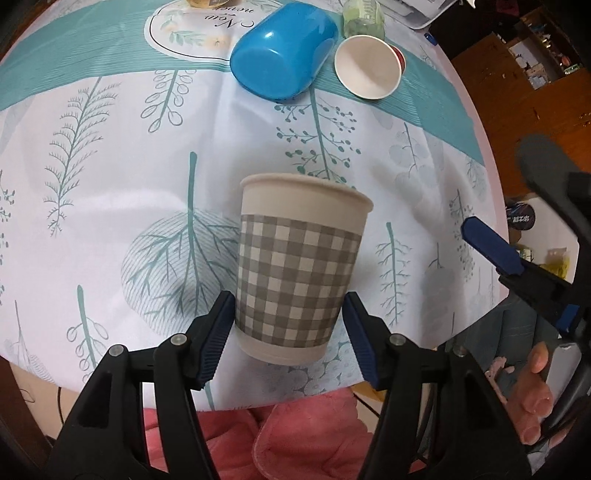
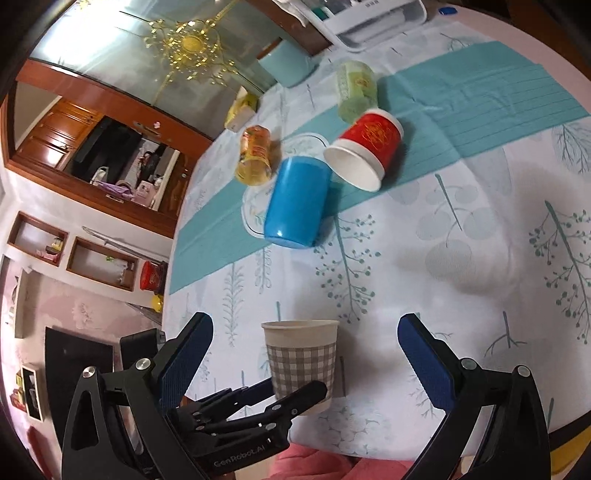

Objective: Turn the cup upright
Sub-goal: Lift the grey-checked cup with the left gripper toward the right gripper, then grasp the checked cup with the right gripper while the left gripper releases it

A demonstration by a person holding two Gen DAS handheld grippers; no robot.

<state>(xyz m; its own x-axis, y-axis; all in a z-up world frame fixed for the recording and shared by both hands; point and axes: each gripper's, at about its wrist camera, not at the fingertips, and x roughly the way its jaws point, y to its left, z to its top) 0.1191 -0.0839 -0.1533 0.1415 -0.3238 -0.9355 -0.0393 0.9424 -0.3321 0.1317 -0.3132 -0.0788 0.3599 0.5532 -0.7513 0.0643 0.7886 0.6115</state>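
The checked cup (image 1: pixel 299 273) stands upright, mouth up, near the table's (image 1: pixel 110 206) near edge. The left tool (image 1: pixel 288 332) sits around its lower part, fingers spread wide; the left pad seems to touch or nearly touch the wall and the right pad stands just clear of it. In the right wrist view the same cup (image 2: pixel 301 363) shows between the fingers of the right tool (image 2: pixel 306 354), which are spread wide and well apart from it, and the left tool's black frame beside the cup reads "GenRobot.AI".

Farther in, a blue cup (image 1: pixel 284 55) lies on its side on the teal band. Just beside it lies a red cup (image 2: pixel 369 147) with gold print, its white mouth open toward the near edge. Beyond them lie a yellow cup (image 2: pixel 255 155) and a green cup (image 2: pixel 356 90). A printed oval (image 1: pixel 192 33) on the cloth carries script that begins "Now".
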